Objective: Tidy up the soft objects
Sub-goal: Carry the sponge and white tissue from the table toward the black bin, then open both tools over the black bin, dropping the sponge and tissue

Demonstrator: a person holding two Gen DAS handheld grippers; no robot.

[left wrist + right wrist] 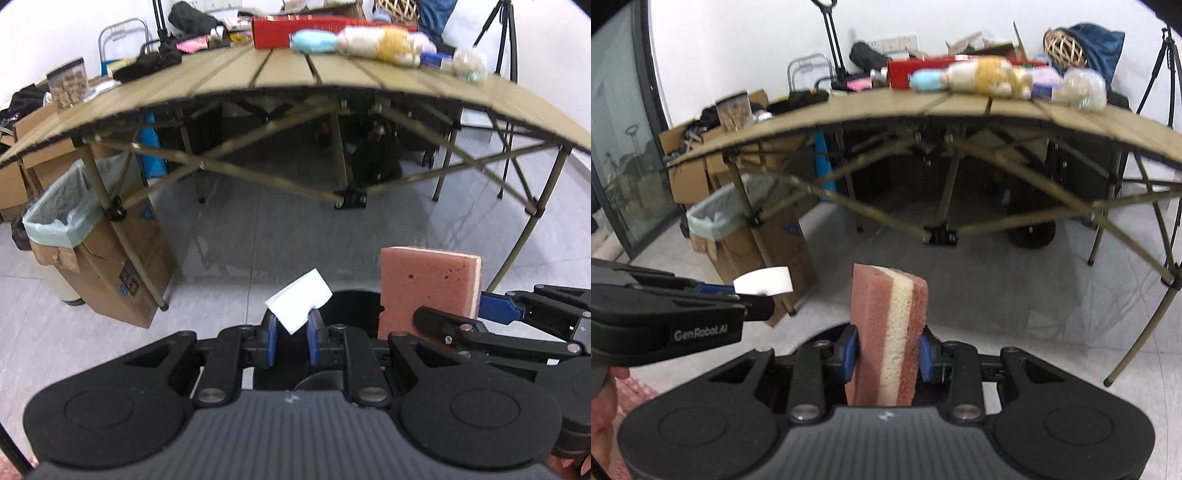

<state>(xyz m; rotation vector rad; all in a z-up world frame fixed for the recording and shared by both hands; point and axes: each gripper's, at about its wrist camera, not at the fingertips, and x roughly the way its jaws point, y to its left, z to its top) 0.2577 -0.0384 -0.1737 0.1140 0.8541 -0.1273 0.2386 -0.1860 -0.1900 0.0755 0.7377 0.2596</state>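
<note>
My left gripper is shut on a thin white sponge, which sticks up and forward from the blue pads. The same white sponge shows from the side at the left of the right wrist view. My right gripper is shut on a pink sponge with a yellow middle layer, held upright. That pink sponge also stands at the right in the left wrist view. Both grippers hang below the table's front edge, over a dark round container that is mostly hidden. Several soft toys lie on the folding table.
A red box and dark cloth sit on the table. A cardboard box lined with a pale green bag stands by the left table leg. More boxes pile at the far left, a tripod at the right. Grey floor lies below.
</note>
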